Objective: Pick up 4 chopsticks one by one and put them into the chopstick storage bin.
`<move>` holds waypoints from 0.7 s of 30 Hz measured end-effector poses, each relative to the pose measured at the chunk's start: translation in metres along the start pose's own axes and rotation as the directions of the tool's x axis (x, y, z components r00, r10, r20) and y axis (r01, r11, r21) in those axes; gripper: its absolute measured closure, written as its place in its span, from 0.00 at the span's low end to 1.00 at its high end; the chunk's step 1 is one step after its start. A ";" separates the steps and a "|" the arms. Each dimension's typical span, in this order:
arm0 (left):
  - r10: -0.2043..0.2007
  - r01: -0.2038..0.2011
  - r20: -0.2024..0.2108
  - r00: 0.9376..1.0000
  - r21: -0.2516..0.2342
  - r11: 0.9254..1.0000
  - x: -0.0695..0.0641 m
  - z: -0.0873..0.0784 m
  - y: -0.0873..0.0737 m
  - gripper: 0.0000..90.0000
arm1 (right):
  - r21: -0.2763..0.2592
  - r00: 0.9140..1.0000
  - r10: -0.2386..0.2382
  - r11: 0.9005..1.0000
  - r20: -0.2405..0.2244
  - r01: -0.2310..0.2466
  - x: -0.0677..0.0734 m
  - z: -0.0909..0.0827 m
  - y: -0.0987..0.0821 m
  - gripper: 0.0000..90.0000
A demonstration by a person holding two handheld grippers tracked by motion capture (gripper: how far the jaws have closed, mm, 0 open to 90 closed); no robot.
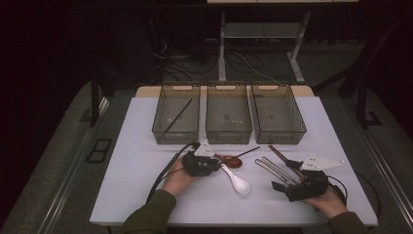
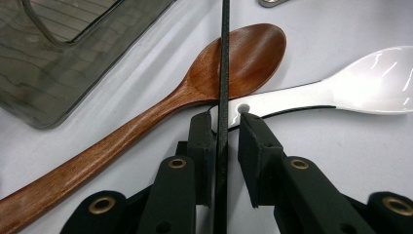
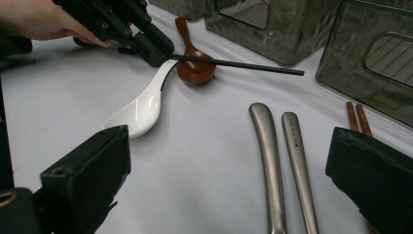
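High view: white surface with three grey bins along the far edge; the left bin already has one black chopstick lying slantwise in it. Left claw sits at a second black chopstick, which crosses a wooden spoon just beside a white spoon. Right claw rests near two metal handles and a pair of brown chopsticks.

Left gripper view: chopstick runs straight up between the jaws. One pad looks to be against it, a slim gap shows at the other; not yet pinched, so open. Approach along the stick's length probably keeps the spoons out of the bite.

Right gripper view: jaws spread wide, nothing between them, parked over the metal handles. Likely waiting its turn while the left claw works the chopstick toward its mate's bin.
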State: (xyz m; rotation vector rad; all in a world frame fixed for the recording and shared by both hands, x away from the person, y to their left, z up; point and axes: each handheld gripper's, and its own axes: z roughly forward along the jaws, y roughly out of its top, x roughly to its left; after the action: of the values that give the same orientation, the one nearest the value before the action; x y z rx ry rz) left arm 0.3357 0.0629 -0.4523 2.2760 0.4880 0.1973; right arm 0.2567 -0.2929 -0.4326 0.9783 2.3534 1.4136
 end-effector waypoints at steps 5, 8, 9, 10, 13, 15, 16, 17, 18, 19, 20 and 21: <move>-0.002 0.002 0.001 1.000 -0.003 1.000 0.001 0.000 0.000 0.87 | 0.001 1.000 -0.001 1.000 0.001 0.001 0.000 0.000 0.000 0.03; 0.002 -0.002 0.001 1.000 -0.005 1.000 0.002 0.000 -0.001 0.88 | 0.001 1.000 -0.002 1.000 0.001 0.002 0.000 0.000 0.000 0.03; 0.004 -0.004 0.000 1.000 -0.005 1.000 0.002 0.000 -0.001 0.89 | 0.001 1.000 -0.002 1.000 0.001 0.002 0.001 0.000 0.000 0.03; 0.005 -0.005 0.001 1.000 -0.005 1.000 0.002 0.000 -0.001 0.90 | 0.002 1.000 -0.002 1.000 0.001 0.002 0.001 0.000 0.000 0.03; 0.010 -0.010 0.004 1.000 -0.004 1.000 0.002 0.000 -0.001 0.91 | 0.003 1.000 -0.002 1.000 0.000 0.002 0.001 0.000 0.000 0.03; 0.015 -0.015 0.005 1.000 0.002 1.000 0.002 0.000 -0.001 0.92 | 0.003 1.000 -0.002 1.000 0.000 0.002 0.001 0.000 0.000 0.03; 0.015 -0.015 0.006 1.000 0.001 1.000 0.002 0.000 -0.001 0.93 | 0.003 1.000 -0.002 1.000 0.001 0.002 0.001 0.000 0.000 0.03; 0.016 -0.016 0.006 1.000 0.002 1.000 0.002 -0.001 -0.001 0.93 | 0.003 1.000 -0.002 1.000 0.000 0.002 0.001 0.000 0.000 0.03; 0.017 -0.017 0.006 1.000 0.003 1.000 0.002 -0.001 -0.001 0.93 | 0.003 1.000 -0.002 1.000 0.000 0.002 0.001 0.000 0.000 0.03; 0.018 -0.018 0.005 1.000 0.003 1.000 0.002 -0.001 -0.001 0.93 | 0.003 1.000 -0.002 1.000 0.000 0.002 0.001 0.000 0.000 0.03; 0.020 -0.020 0.004 1.000 0.003 1.000 0.002 -0.001 0.000 0.93 | 0.003 1.000 -0.002 1.000 0.000 0.002 0.001 0.000 0.000 0.03; 0.020 -0.020 0.004 1.000 0.003 1.000 0.002 -0.001 0.000 0.93 | 0.004 1.000 -0.002 1.000 0.001 0.002 0.001 0.000 0.000 0.03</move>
State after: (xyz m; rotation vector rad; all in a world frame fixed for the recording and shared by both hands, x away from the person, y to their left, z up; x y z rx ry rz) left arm 0.3370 0.0643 -0.4523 2.2847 0.4639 0.2016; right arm 0.2562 -0.2921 -0.4327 0.9764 2.3566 1.4086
